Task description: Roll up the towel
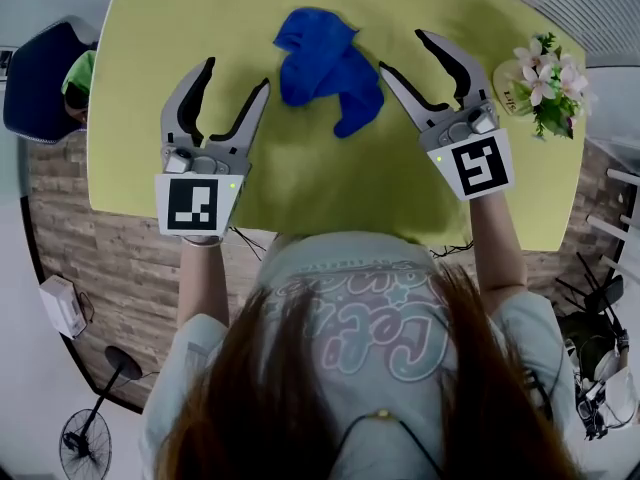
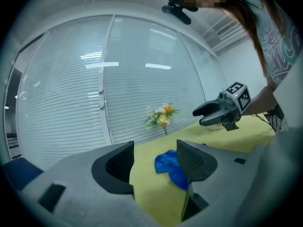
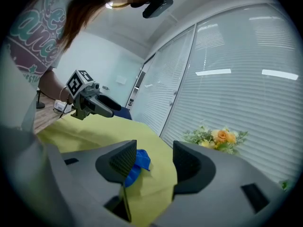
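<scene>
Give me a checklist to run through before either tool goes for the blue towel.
1. Left tool open and empty: ok, jaws apart, nothing between them.
2. Right tool open and empty: ok, jaws apart, nothing between them.
3. Blue towel flat enough to roll: not ok, it lies crumpled in a heap.
4. Towel free and within the tools' span: ok, it sits between the two tools and neither touches it.
5. Room on the yellow-green table to spread it: ok, bare surface shows on both sides of the towel.
6. Flower arrangement out of the way: ok, it stands at the table's right edge, beyond the right tool.
</scene>
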